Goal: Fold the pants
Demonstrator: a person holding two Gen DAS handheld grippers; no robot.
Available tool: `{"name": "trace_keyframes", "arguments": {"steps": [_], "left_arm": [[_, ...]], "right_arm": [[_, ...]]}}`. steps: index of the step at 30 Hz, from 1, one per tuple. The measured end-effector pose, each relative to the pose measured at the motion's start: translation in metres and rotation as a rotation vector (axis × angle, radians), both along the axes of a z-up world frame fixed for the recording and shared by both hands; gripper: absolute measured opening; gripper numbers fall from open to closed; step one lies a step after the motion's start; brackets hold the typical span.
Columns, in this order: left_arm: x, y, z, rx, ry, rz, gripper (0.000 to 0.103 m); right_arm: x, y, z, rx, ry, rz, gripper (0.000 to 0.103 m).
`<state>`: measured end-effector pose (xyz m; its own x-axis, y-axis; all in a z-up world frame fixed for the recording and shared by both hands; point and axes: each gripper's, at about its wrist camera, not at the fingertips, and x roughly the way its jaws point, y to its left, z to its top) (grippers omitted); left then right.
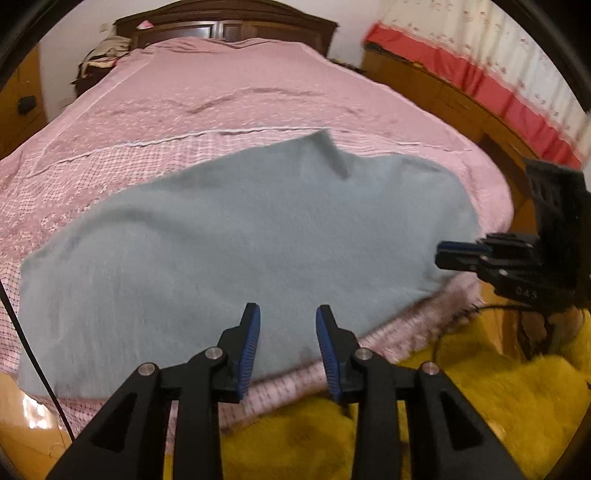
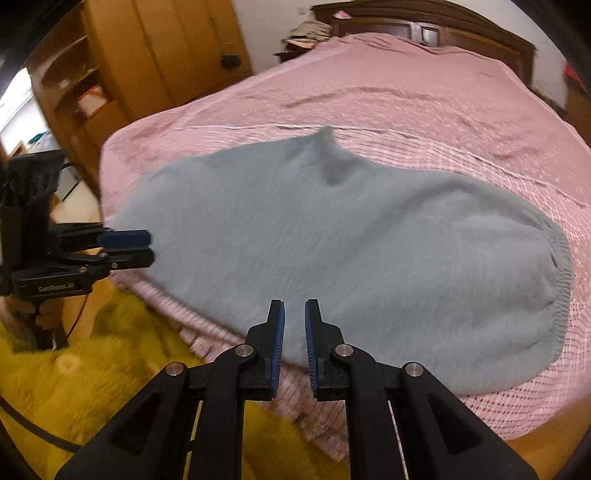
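Note:
Grey-blue pants (image 1: pixel 240 240) lie flat across the near end of a pink bed, with a small raised peak of cloth at their far edge; they also show in the right wrist view (image 2: pixel 351 240), elastic waistband at the right. My left gripper (image 1: pixel 287 314) is open and empty above the pants' near edge; it shows from the side in the right wrist view (image 2: pixel 147 247). My right gripper (image 2: pixel 294 308) is open with a narrow gap, empty, over the pants' near edge; it shows at the right of the left wrist view (image 1: pixel 441 254).
The pink bedspread (image 1: pixel 258 103) covers the bed up to a dark wooden headboard (image 1: pixel 225 26). A yellow shaggy rug (image 1: pixel 480 406) lies at the foot of the bed. A wooden wardrobe (image 2: pixel 147 55) stands on the left, a wooden desk (image 1: pixel 443 92) on the right.

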<state>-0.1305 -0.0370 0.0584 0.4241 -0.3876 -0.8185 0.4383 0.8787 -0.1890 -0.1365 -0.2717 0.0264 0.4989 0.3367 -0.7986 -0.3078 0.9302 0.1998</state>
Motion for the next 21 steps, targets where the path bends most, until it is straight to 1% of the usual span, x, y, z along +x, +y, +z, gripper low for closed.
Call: {"name": "trace_keyframes", "arguments": {"steps": [2, 4, 6, 8, 10, 12, 14, 15, 16, 17, 18, 19, 21], "left_arm": [[0.006, -0.004, -0.012, 0.054, 0.008, 0.019, 0.033], [0.01, -0.006, -0.024, 0.101, 0.016, 0.027, 0.033], [0.01, -0.004, -0.034, 0.111, 0.028, 0.031, 0.032], [0.009, -0.002, -0.037, 0.106, 0.032, 0.035, 0.032], [0.009, 0.0, -0.036, 0.1, 0.035, 0.04, 0.032], [0.01, 0.001, -0.036, 0.097, 0.04, 0.046, 0.032], [0.012, 0.0, -0.037, 0.094, 0.044, 0.055, 0.032], [0.012, 0.0, -0.037, 0.094, 0.045, 0.059, 0.032], [0.013, 0.0, -0.037, 0.093, 0.046, 0.065, 0.033], [0.012, 0.0, -0.037, 0.093, 0.046, 0.068, 0.033], [0.012, 0.0, -0.036, 0.092, 0.047, 0.073, 0.033], [0.013, 0.0, -0.035, 0.09, 0.049, 0.078, 0.033], [0.015, -0.001, -0.035, 0.086, 0.052, 0.085, 0.033]], "right_arm": [[0.005, 0.004, -0.014, -0.02, 0.027, -0.002, 0.013], [0.005, 0.006, -0.03, -0.092, 0.052, -0.013, 0.013], [0.003, 0.001, -0.038, -0.114, 0.065, -0.028, 0.01], [0.001, -0.013, -0.036, -0.059, 0.081, -0.06, 0.009], [-0.004, -0.03, -0.027, -0.019, 0.064, -0.108, 0.009], [-0.013, -0.051, -0.015, -0.011, 0.019, -0.187, 0.01], [-0.021, -0.081, -0.005, 0.01, -0.02, -0.312, 0.014], [-0.026, -0.102, -0.002, 0.031, -0.036, -0.399, 0.015], [-0.029, -0.118, -0.002, 0.04, -0.044, -0.476, 0.02], [-0.032, -0.131, -0.003, 0.041, -0.046, -0.542, 0.028], [-0.035, -0.144, -0.004, 0.04, -0.044, -0.604, 0.032], [-0.037, -0.158, -0.007, 0.047, -0.039, -0.668, 0.036], [-0.039, -0.179, -0.015, 0.094, -0.017, -0.736, 0.036]]}}
